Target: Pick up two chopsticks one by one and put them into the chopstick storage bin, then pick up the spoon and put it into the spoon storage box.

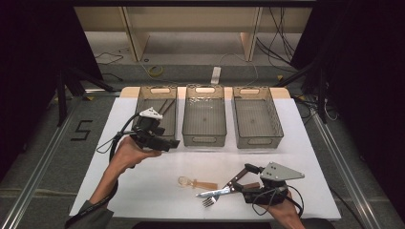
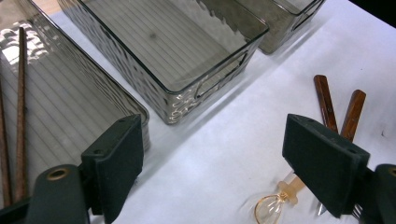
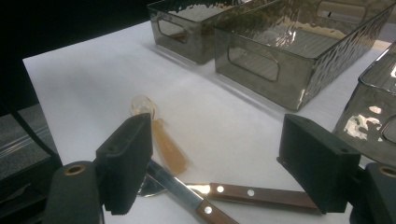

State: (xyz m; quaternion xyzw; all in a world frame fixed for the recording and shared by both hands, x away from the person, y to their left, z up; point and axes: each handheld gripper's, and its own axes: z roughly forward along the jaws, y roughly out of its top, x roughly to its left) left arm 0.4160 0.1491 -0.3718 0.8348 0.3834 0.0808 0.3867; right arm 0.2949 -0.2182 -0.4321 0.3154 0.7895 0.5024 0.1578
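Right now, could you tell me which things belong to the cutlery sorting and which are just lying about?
In the job: chopsticks in the left bin, middle bin, right bin, amber spoon, fork, wooden-handled knife.
Lying about: floor cables, yellow tape roll.

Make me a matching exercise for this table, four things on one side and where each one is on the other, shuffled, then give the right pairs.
Things:
1. chopsticks
2. amber spoon
3. fork
4. middle bin

Places:
A. on the white table, in front of the right gripper, handle toward it
B. between the two other bins, nothing seen inside
C. inside the left bin
D. on the table, just left of the wood-handled cutlery

Pairs: 1-C, 2-D, 3-A, 4-B
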